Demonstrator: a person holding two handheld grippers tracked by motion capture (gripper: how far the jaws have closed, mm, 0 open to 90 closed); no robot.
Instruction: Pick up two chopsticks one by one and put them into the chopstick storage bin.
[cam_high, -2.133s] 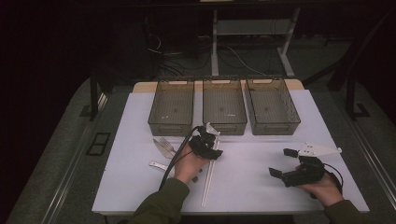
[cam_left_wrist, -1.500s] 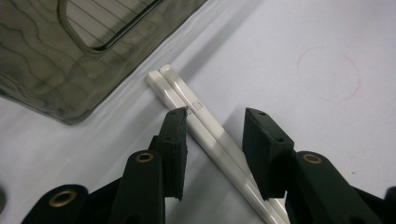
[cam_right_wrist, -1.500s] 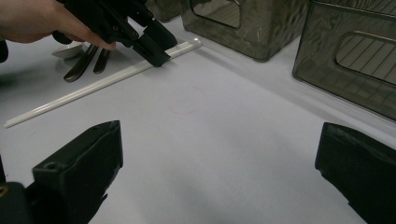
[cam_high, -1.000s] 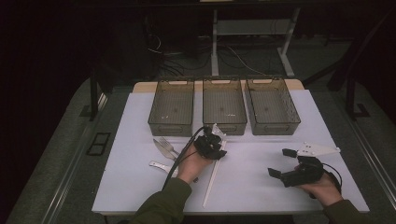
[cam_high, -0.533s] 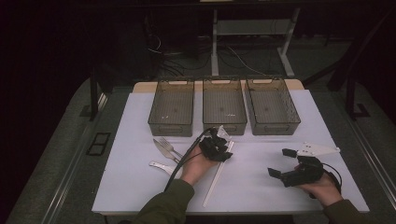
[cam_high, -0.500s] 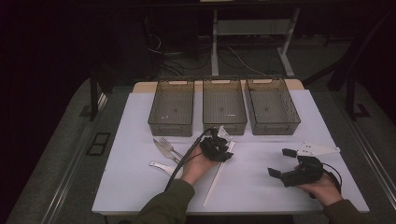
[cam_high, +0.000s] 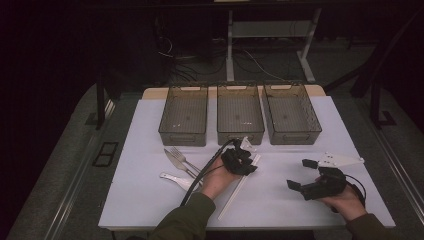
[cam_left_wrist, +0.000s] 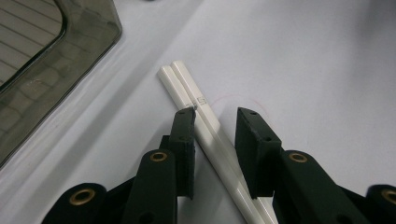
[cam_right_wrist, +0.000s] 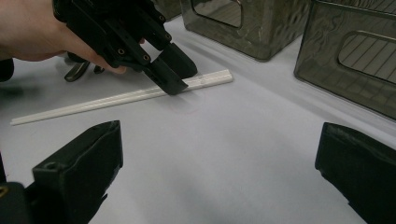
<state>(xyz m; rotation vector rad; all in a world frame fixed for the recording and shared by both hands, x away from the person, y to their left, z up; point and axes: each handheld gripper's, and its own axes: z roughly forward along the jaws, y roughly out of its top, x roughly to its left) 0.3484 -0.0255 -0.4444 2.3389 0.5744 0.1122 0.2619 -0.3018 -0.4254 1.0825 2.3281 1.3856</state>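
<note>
Left gripper (cam_left_wrist: 215, 122) jaws astride white chopsticks (cam_left_wrist: 205, 116) on table (cam_left_wrist: 303, 60).

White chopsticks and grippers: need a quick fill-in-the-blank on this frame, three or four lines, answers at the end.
1. The left gripper has its jaws open on either side of the pair of white chopsticks, which lie on the ____ table.
2. Behind them stand ____ smoky translucent plastic bins in a row.
3. The right gripper has its jaws ____, with nothing between them.
4. The metal fork and knife lie on the person's ____ side of the chopsticks.

Missing words: white; three; open; left
</note>
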